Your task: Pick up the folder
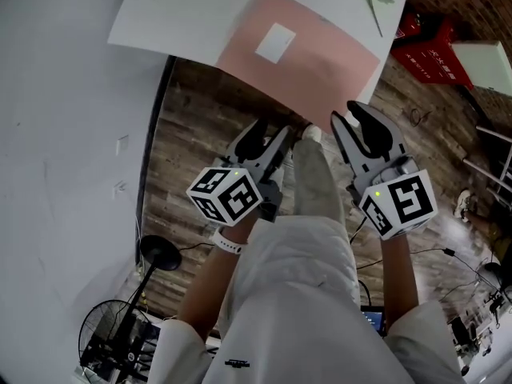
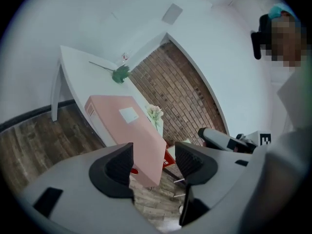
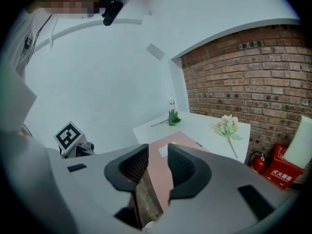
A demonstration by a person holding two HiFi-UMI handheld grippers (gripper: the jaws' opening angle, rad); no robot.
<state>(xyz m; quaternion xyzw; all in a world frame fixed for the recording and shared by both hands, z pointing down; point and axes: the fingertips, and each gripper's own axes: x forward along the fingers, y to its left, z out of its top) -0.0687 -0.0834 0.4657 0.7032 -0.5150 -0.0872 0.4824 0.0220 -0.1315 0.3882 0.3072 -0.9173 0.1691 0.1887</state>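
since neither gripper is touching it, the pickup hasn't really started. the pink folder [image 1: 300, 50] lies flat on the white table [image 1: 172, 14] with its near corner hanging off the edge toward the person. the left gripper [image 1: 268, 138] and right gripper [image 1: 352, 118] hang short of that corner, both with jaws apart and nothing between the pads. reaching, closing and lifting are all left, i'd say. the right gripper view shows a red fire extinguisher box [image 3: 280, 167] by the brick wall. the left gripper view shows the folder's underside overhang [image 2: 146, 169], which the head view can't.
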